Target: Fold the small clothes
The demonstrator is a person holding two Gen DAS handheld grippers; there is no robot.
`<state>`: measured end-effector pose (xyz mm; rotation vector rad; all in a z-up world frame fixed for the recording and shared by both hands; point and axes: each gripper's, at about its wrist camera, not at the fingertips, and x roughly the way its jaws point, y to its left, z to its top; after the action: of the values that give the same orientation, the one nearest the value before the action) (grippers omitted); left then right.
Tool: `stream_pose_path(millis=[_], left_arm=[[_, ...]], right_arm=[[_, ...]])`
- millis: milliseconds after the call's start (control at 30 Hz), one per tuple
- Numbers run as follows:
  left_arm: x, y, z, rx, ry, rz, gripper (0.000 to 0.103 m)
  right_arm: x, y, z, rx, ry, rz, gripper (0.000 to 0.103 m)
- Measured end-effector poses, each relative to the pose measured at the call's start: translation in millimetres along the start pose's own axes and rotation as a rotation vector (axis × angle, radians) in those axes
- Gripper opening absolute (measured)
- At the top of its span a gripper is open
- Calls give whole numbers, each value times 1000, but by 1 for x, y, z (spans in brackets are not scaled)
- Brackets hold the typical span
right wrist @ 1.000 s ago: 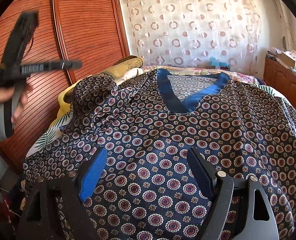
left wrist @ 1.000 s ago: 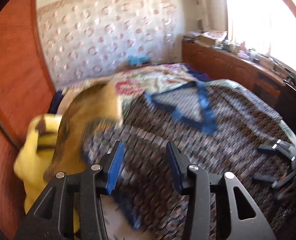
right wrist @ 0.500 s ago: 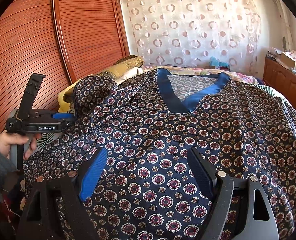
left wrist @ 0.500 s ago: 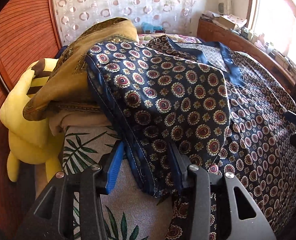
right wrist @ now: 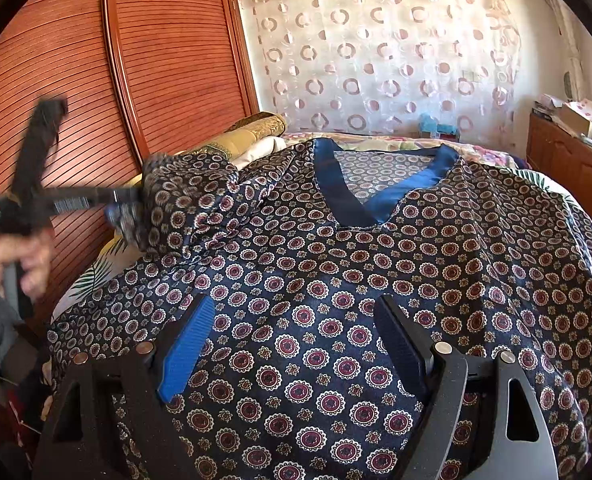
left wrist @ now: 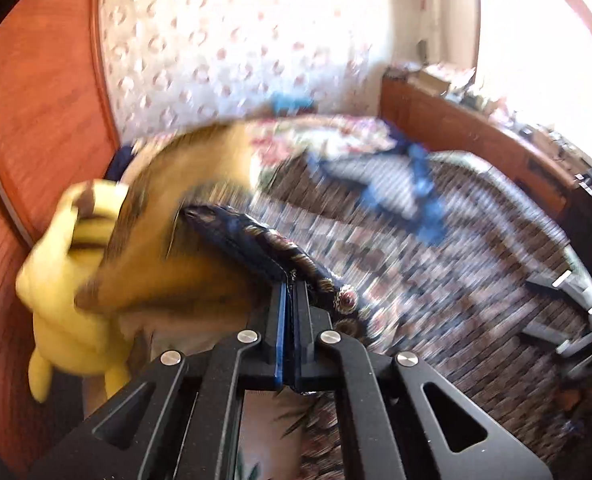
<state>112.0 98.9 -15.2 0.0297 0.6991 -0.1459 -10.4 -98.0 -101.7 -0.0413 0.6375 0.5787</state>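
Note:
A navy shirt (right wrist: 336,280) with round medallion print and a blue V-neck collar (right wrist: 376,200) lies spread face up on the bed. My left gripper (left wrist: 291,292) is shut on the edge of the shirt's left sleeve (left wrist: 255,248), which hangs lifted from the pads. In the right wrist view the left gripper (right wrist: 115,204) holds that sleeve (right wrist: 183,192) above the shirt's left shoulder. My right gripper (right wrist: 296,332) is open and empty, hovering low over the shirt's lower front. The left wrist view is blurred by motion.
A yellow plush toy (left wrist: 67,280) and a gold patterned pillow (right wrist: 251,132) lie at the bed's left edge beside a wooden slatted wardrobe (right wrist: 135,72). A wooden cabinet (right wrist: 568,168) with clutter runs along the right. A curtain (right wrist: 376,60) hangs behind the bed.
My left gripper went down to the sleeve's edge, shut on it and lifted it up. The right gripper has stayed still and open.

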Motion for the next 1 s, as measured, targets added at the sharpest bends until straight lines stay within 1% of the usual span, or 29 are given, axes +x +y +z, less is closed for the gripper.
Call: stream_pose_path(millis=[100,233,300,400,533,633,667,700,767,800,900,1000], left_arm=[[-10,-32,26,52,-43,-63,3],[-9,-74,45,119,-62,-135,3],[-9,-93,46,141,-67,-173,3],[-12,-106,42,143,-65,-225,4],[-22,-111,33,146,-67,-240,4],[-31,-103,27,135,-84,-237,16],[-34,-101,24,140,-92,-225,28],[-37,-99,21,142,-100,-216,41],[-40,-95,16,146,-108,-208,50],[-40,-93,14,150,-106,-200,58],[-40,-87,5,154,-111,-170,76],[-37,-77,-8,135,-96,-160,79]], right_arm=[[-4,-1,0,1,-6,-6,83],[-14,-9,-5,5,-9,-28,83],[-20,-14,-8,11,-13,-46,83],[-30,-25,-11,31,-20,-60,83],[-43,-36,-12,47,-33,-79,83],[-49,-40,-12,54,-41,-87,83],[-50,-41,-11,55,-43,-88,83],[-50,-38,-11,53,-44,-92,83],[-51,-37,-10,51,-44,-95,83],[-51,-36,-10,49,-43,-97,83],[-51,-33,-7,43,-40,-98,83],[-50,-30,0,28,-38,-88,83]])
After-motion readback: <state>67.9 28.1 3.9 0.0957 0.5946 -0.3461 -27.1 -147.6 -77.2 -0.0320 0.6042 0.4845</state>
